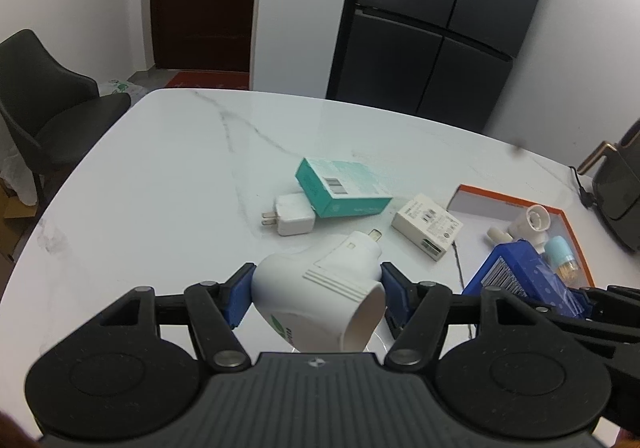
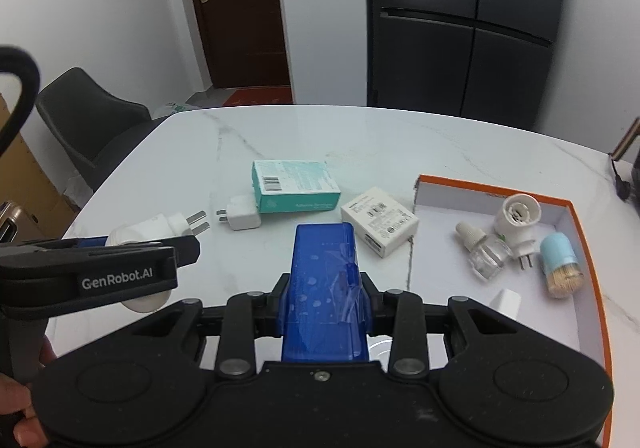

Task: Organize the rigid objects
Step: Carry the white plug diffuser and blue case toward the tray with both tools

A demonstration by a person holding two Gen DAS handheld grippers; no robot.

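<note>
So the left gripper (image 1: 316, 294) is clamping a white plug-in device (image 1: 320, 288) between its blue pads (image 1: 236, 300), prongs pointing away from the camera, lifted off the marble table (image 1: 160, 168). The right gripper (image 2: 323, 298) is squeezing a blue plastic case (image 2: 322, 280) tight, the case sticking out forward over the tabletop. Out past them, a white charger plug (image 2: 239, 217) is lying right against a teal box (image 2: 294, 186), with a small white box (image 2: 380, 220) just beside that. Off to the right, an orange-rimmed tray (image 2: 576, 224) is holding a white plug-in unit (image 2: 516, 216), a clear little bottle (image 2: 482, 252) and a pale-blue toothpick holder (image 2: 560, 264).
</note>
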